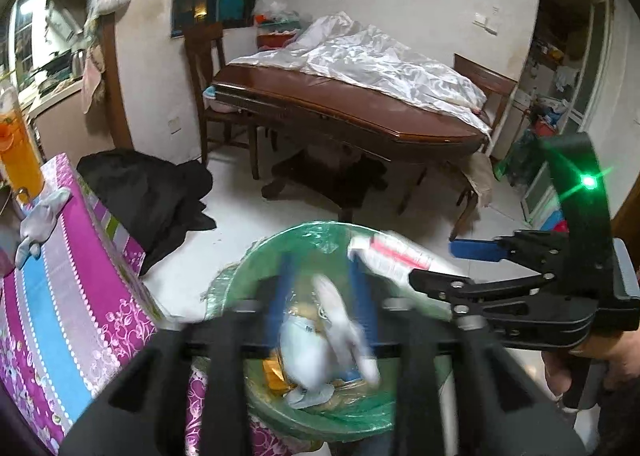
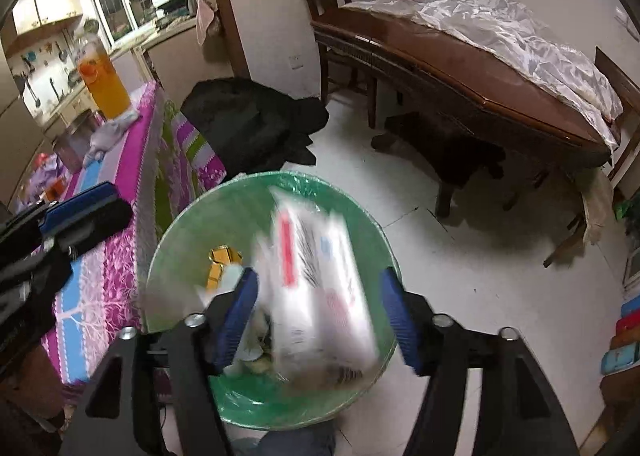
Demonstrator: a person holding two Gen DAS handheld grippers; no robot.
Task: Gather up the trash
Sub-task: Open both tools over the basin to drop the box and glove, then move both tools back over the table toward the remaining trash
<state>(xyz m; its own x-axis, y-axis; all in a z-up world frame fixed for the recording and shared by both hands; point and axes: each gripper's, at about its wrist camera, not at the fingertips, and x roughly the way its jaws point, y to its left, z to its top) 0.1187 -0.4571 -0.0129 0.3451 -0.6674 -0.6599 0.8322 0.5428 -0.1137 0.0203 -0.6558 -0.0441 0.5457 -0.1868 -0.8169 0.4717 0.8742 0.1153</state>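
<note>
Two grippers are hanging over one green-lined bin (image 2: 180, 240) on the white tiled floor (image 2: 480, 276). The left gripper (image 1: 322, 296) and right gripper (image 2: 320, 316) are both standing apart, touching nothing; one white wad (image 1: 340, 320) and one carton (image 2: 320, 280) are blurring between their fingers.

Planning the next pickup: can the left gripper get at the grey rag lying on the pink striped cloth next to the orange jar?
Probably yes. The left gripper is open over the green bin, its white scrap dropping free. The grey rag lies exposed on the cloth's edge, nothing on top; only the orange jar stands close behind.
</note>
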